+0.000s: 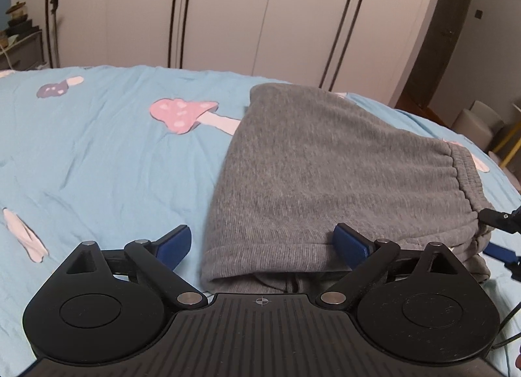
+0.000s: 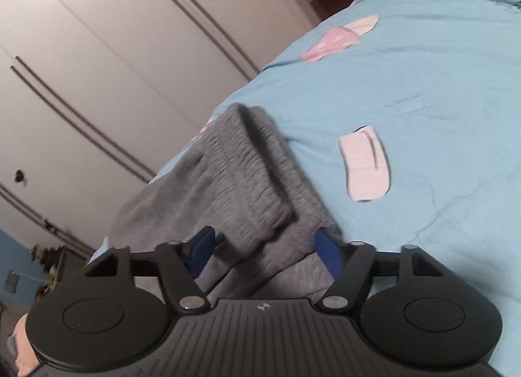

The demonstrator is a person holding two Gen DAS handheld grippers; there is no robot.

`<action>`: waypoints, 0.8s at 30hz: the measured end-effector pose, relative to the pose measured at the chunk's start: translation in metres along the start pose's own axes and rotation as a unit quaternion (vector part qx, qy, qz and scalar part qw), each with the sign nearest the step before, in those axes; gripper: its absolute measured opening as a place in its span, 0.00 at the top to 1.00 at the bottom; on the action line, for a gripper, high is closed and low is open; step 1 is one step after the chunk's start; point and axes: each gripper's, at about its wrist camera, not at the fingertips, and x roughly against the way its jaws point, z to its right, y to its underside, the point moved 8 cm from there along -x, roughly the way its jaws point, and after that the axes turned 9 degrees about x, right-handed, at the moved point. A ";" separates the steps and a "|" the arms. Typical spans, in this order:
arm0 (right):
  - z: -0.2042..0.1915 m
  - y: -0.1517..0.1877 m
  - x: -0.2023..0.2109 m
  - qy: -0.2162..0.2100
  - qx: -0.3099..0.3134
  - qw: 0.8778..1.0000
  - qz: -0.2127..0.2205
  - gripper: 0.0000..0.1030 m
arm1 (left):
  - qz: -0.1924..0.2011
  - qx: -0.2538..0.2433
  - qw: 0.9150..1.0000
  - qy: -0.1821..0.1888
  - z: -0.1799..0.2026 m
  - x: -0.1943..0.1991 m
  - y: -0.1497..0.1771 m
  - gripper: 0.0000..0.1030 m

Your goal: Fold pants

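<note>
Pants [image 1: 319, 175] lie folded on the bed [image 1: 97, 155]: soft, thick, limp knit, best pinched at the hem or waistband [image 2: 247, 178]. Left tool [image 1: 263, 241] and right tool [image 2: 262, 245] both gape apart.

Left claw [image 1: 262, 241]: matte black plastic body, ribbed with straight grooves down its middle plate, a small crosshair mark at that plate's front edge. To each side of the plate sits a round black housing with a raised disc. Black link bars run forward from silver rivets (two per side) to blue fingers [image 1: 350, 245]. A thin black cable trails off the right housing.

Right claw [image 2: 262, 246] looks the same: black ribbed plate, crosshair mark, round housings, silver rivets, blue fingers [image 2: 327, 251].
</note>
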 end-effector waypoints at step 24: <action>0.000 0.010 0.036 0.115 0.100 0.988 0.002 0.03 | -0.092 0.020 0.995 -0.030 -0.009 0.011 0.027 0.04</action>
